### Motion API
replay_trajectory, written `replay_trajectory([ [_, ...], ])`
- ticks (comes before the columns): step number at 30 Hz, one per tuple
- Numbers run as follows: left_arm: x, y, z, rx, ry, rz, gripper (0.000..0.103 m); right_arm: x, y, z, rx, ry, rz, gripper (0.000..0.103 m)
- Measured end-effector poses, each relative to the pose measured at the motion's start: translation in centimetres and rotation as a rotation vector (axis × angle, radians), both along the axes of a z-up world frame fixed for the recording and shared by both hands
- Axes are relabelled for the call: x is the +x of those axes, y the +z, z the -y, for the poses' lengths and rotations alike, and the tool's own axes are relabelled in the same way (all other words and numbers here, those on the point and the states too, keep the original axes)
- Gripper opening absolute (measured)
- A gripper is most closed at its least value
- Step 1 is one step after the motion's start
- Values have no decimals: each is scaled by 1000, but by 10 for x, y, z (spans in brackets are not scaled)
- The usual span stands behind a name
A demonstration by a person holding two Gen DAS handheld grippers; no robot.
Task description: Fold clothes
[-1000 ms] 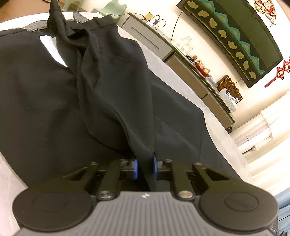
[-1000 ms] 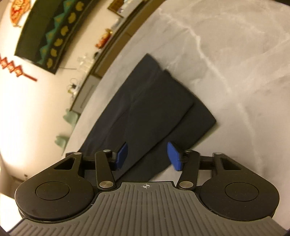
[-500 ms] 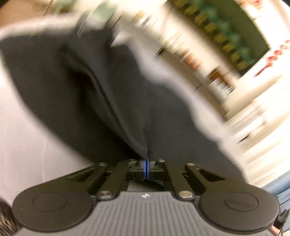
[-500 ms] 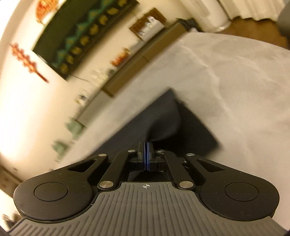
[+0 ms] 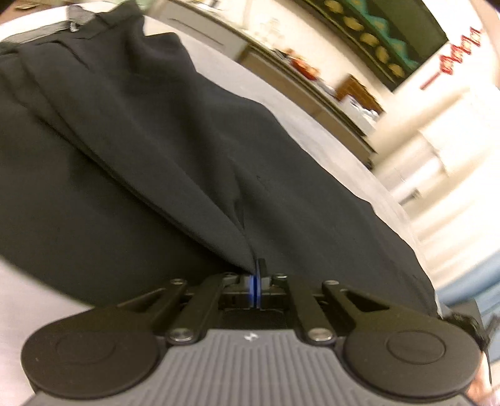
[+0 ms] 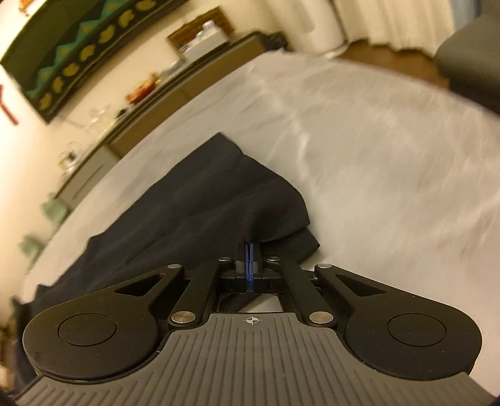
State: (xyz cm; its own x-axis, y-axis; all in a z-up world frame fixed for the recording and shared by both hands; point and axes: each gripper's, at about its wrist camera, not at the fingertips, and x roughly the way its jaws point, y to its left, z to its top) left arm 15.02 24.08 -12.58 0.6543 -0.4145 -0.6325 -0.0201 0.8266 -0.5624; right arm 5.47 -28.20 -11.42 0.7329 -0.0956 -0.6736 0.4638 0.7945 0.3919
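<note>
Blue-padded fingers of the left gripper (image 5: 257,282) are pressed together on a pinch of black trousers (image 5: 156,150). The right gripper (image 6: 249,268) is likewise clamped on the upper leg near its hem (image 6: 275,200), lifting it off the layer below. Outward, the trousers lie spread over a pale grey marbled table (image 6: 390,162), waistband (image 5: 72,23) at the far end. The cloth looks light, soft and limp, likely to sag and slide; edges and hems seem the best holds. No label or writing can be read.
</note>
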Motion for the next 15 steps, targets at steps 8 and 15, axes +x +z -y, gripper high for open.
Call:
replay_trajectory([
  [8,-38,17,-62,-110,166,54,17,-6,17,-14,-178,-91,-47,40],
  [15,-56,5,-171,-188,648,-48,14,-24,48,-37,-232,-97,44,46],
])
